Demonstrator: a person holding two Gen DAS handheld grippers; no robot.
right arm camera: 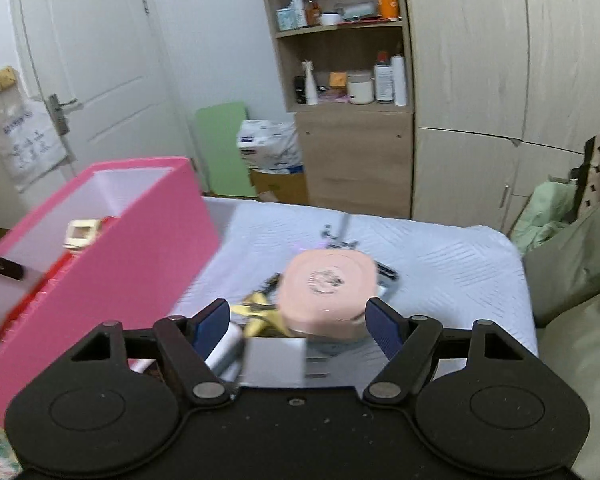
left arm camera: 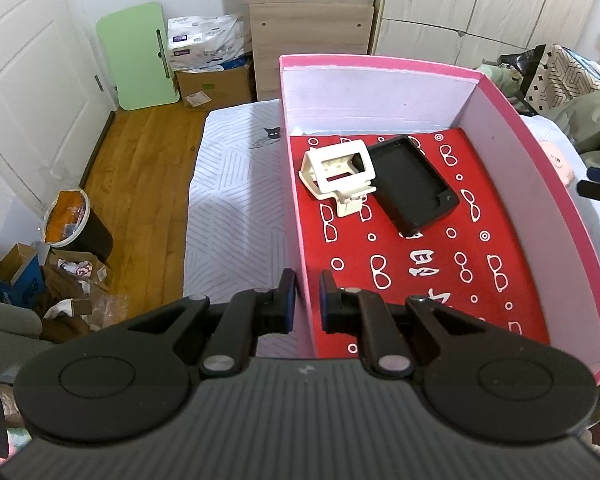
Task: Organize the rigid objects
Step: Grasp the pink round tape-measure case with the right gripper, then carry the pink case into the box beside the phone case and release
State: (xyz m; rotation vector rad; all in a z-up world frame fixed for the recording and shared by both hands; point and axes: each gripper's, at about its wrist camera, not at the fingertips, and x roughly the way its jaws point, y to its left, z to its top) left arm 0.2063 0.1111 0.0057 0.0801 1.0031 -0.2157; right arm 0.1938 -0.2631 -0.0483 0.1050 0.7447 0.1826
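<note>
Left gripper (left arm camera: pixel 307 298): nearest in left view; fingers nearly pressed together, astride the near left wall of the box, one finger (left arm camera: pixel 287 296) outside, the other inside; actual grip on the wall not certain.
Right gripper (right arm camera: pixel 297 322): nearest in right view; fingers (right arm camera: pixel 383 328) spread wide, holding nothing; above the clutter on the bed.
Box (left arm camera: pixel 512 104): pink outside, pale inside, open top; resting on the bed; red patterned liner (left arm camera: pixel 420 272) covering its floor.
White holder (left arm camera: pixel 336 174): inside the box, far left part of the liner; touching the black tray along its right side.
Black tray (left arm camera: pixel 414 184): inside the box, just right of the white holder; lying flat, hollow side up.
Box, right view (right arm camera: pixel 140 248): left of the right gripper, blurred; white holder (right arm camera: pixel 82 234) visible over its rim.
Pink case (right arm camera: pixel 327 292): on the bed, outside the box; just beyond the right fingers, nearer the right one; lid up, blurred.
Yellow item (right arm camera: pixel 256 312): beside the pink case, to its left; kind not clear.
White block (right arm camera: pixel 274 362): between the right fingers, close to the gripper body; blurred, kind not clear.
Bed (left arm camera: pixel 236 208): pale quilted cover; carrying box and loose items.
Shelf unit (right arm camera: pixel 344 80): beyond the bed, against the far wall; jars and bottles on it.
Wardrobe (right arm camera: pixel 500 80): right of the shelf unit.
</note>
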